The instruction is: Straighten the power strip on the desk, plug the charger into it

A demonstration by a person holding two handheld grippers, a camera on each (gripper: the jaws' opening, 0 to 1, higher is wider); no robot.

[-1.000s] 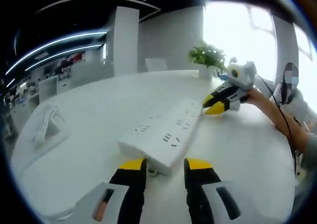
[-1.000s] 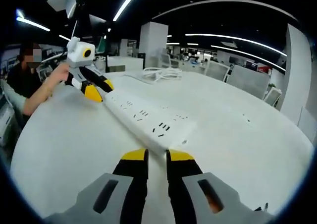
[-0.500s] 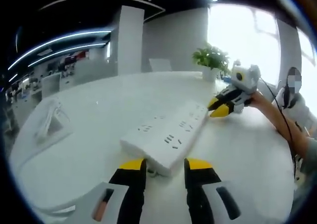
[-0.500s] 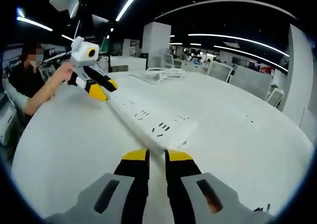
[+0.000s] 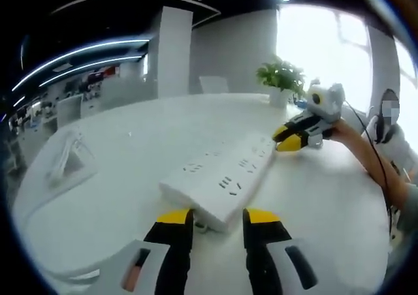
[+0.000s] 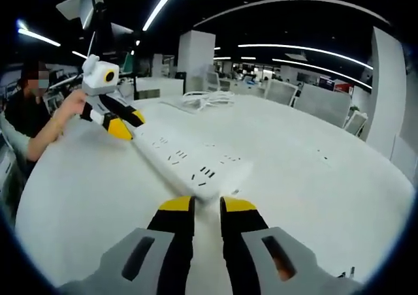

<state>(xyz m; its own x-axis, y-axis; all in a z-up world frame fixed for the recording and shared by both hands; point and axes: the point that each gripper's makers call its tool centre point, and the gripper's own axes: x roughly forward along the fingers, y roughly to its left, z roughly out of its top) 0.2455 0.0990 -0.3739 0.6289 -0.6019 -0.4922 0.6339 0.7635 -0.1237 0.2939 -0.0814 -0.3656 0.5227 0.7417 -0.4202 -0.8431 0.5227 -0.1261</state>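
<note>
The left gripper (image 5: 217,218), jaws set wide apart, brackets the near end of a white power strip (image 5: 222,180) lying diagonally on the white desk (image 5: 130,151), gripping nothing. The right gripper (image 6: 206,206), jaws nearly closed with a thin gap between them, sits at the strip's other end, the tips just beside its edge; whether they touch it cannot be told. A coiled white cable (image 6: 208,99) lies further along the desk.

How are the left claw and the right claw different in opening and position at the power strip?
The left claw stands wide, its jaws reaching the width of the near end of the power strip; the right claw has a narrow gap. The left claw meets one end of the strip, the right claw the opposite end. Both have yellow tips, and both rest low over the white desk.
</note>
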